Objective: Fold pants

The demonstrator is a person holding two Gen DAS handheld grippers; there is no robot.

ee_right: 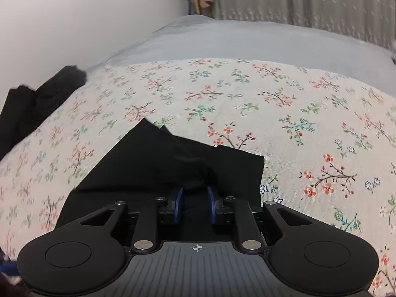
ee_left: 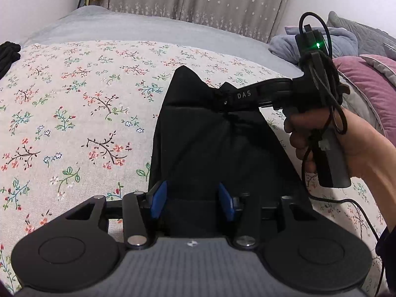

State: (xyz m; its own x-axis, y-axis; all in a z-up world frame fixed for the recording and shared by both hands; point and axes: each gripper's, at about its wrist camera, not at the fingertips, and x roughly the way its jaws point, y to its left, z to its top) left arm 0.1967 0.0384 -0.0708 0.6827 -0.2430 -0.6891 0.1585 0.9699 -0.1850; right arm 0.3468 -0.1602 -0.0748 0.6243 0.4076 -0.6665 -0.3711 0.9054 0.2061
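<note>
nearest in the left wrist view, the left gripper (ee_left: 193, 201) stood with its blue pads well apart over the near end of the black pants (ee_left: 210, 143). dark cloth lay between the pads, but i could not tell whether they pressed on it; it looked placed to steady that end, judging by its position. the pants lay folded into a narrow dark strip on the floral cover (ee_left: 74, 123) of the bed, running away from the camera.

further along the strip, the right gripper (ee_left: 226, 96) reached in from the right, borne by the person's hand (ee_left: 321, 143) around its handle, a cable (ee_left: 341, 113) looping past the wrist. in the right wrist view its jaws stood narrow, with a bunched tuft of black cloth pinched between the pads (ee_right: 178, 203). the corner beside it rose in a peak, which suggested the far end was being lifted for a further fold toward the near end.

beyond, a second dark garment (ee_right: 37, 104) lay at the cover's left edge, well apart. pillows (ee_left: 366, 86) were heaped at the right, and a patterned curtain (ee_left: 198, 0) hung at the back.
</note>
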